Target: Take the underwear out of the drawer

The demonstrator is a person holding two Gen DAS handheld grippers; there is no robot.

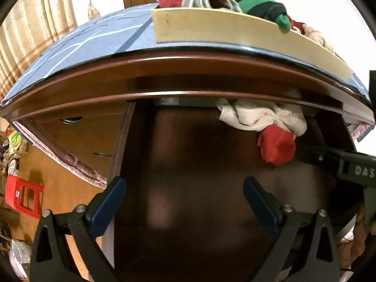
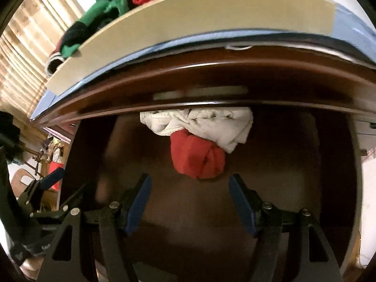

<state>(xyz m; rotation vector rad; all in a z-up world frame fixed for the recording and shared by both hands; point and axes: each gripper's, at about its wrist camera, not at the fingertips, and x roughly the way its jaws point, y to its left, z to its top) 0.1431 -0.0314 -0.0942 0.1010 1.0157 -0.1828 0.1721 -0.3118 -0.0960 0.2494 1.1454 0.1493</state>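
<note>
Drawer [image 2: 329, 164] was pulled open; red underwear [image 2: 198, 158] lay at its back, partly under a white garment [image 2: 202, 124]. Right tongs [image 2: 189, 203] were released, empty, with the red bundle straight ahead, just beyond the tips, so the right was nearer. Left tongs [image 1: 184, 208] were also released, empty, with the bundle well off to their right. No clear long axis: a bunched lump. Left view alone showed the tray [image 1: 211, 31] contents on top; right view showed the bundle centred.

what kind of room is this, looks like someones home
Most likely a bedroom at home: a dark wooden dresser with an open drawer holding red underwear and a white garment, a tray of clothes on top, and curtains behind.
</note>
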